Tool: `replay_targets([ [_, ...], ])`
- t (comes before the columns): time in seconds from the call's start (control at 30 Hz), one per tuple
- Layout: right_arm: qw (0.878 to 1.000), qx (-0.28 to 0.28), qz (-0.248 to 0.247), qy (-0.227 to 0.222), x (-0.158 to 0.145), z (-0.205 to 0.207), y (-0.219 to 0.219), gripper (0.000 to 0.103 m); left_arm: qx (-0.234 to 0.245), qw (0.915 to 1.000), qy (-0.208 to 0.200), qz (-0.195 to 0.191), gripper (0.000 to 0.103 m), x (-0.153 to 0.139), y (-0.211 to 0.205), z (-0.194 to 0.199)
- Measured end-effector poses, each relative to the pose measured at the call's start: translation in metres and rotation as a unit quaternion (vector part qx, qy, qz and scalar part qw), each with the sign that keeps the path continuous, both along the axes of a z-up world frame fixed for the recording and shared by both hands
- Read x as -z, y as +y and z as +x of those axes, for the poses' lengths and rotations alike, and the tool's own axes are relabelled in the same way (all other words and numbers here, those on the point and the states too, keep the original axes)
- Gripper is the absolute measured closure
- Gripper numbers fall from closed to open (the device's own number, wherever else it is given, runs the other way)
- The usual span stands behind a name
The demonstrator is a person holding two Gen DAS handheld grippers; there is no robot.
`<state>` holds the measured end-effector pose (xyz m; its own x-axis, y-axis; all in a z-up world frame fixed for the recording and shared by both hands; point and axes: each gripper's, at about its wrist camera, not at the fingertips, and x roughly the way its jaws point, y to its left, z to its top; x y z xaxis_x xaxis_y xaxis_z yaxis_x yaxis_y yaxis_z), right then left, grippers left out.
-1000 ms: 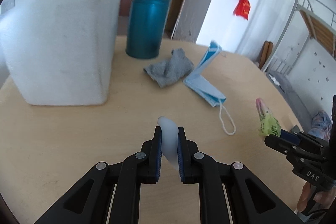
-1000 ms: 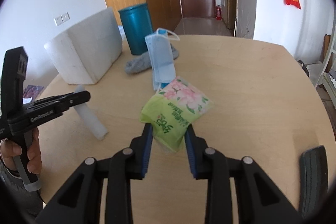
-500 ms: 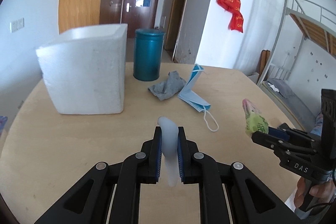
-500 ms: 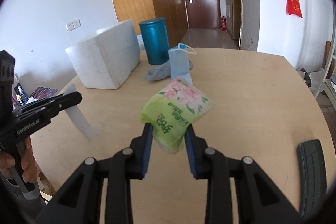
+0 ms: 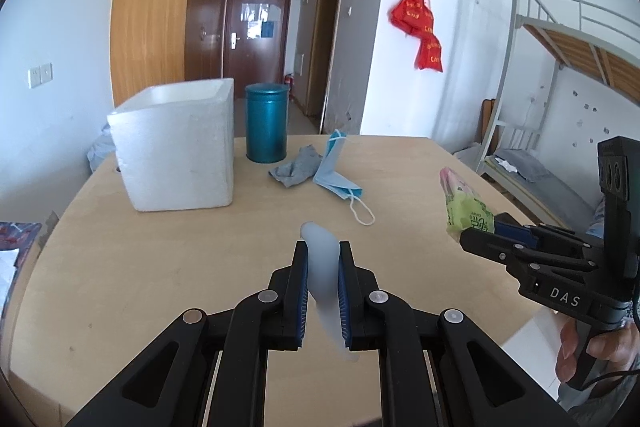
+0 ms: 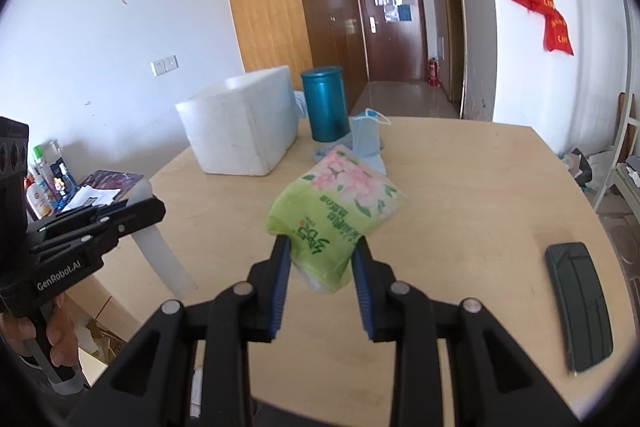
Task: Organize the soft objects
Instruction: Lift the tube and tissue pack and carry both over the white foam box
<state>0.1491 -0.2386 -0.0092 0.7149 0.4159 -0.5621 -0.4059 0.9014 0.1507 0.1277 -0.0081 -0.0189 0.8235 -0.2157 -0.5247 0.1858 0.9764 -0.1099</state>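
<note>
My left gripper (image 5: 323, 253) is shut on a pale translucent soft strip (image 5: 326, 279), held in the air over the near part of the round wooden table (image 5: 160, 259); the strip also shows in the right wrist view (image 6: 160, 247). My right gripper (image 6: 322, 247) is shut on a green tissue pack with pink flowers (image 6: 340, 203), also held above the table; the pack shows in the left wrist view (image 5: 466, 207). A grey cloth (image 5: 296, 171) and a blue face mask (image 5: 336, 167) lie by a white foam box (image 5: 180, 147) at the far side.
A teal can (image 5: 267, 123) stands beside the foam box. A black phone-like slab (image 6: 578, 303) lies at the table's right edge. A bunk bed (image 5: 560, 99) stands to the right, and a cluttered low surface with bottles (image 6: 48, 179) to the left.
Both grippers have risen and pulled back from the table with their objects still held; the box, can, cloth and mask now look farther away and lower.
</note>
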Motion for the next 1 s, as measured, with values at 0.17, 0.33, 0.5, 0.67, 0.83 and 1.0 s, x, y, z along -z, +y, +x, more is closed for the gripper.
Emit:
replay_targets([
  [0.17, 1.000, -0.009, 0.008, -0.018, -0.006, -0.029, 0.002, 0.068, 0.004, 0.9998, -0.019, 0.009, 0.089, -0.008, -0.005, -0.034],
  [0.33, 0.999, -0.019, 0.010, -0.032, -0.010, -0.051, 0.009, 0.068, 0.002, 0.9993, -0.034, 0.013, 0.089, -0.014, -0.005, -0.065],
  [0.5, 0.998, -0.031, 0.011, -0.053, -0.017, -0.074, 0.017, 0.068, -0.003, 0.9984, -0.055, 0.015, 0.089, -0.021, -0.002, -0.096],
  [0.67, 0.996, -0.045, 0.014, -0.079, -0.028, -0.093, 0.026, 0.068, -0.015, 0.9968, -0.077, 0.012, 0.089, -0.029, 0.011, -0.123],
  [0.83, 0.994, -0.063, 0.016, -0.093, -0.033, -0.099, 0.041, 0.068, -0.044, 0.9945, -0.094, 0.011, 0.089, -0.035, 0.027, -0.136],
  [1.0, 0.991, -0.088, 0.020, -0.101, -0.034, -0.099, 0.060, 0.068, -0.082, 0.9906, -0.109, 0.013, 0.089, -0.038, 0.046, -0.143],
])
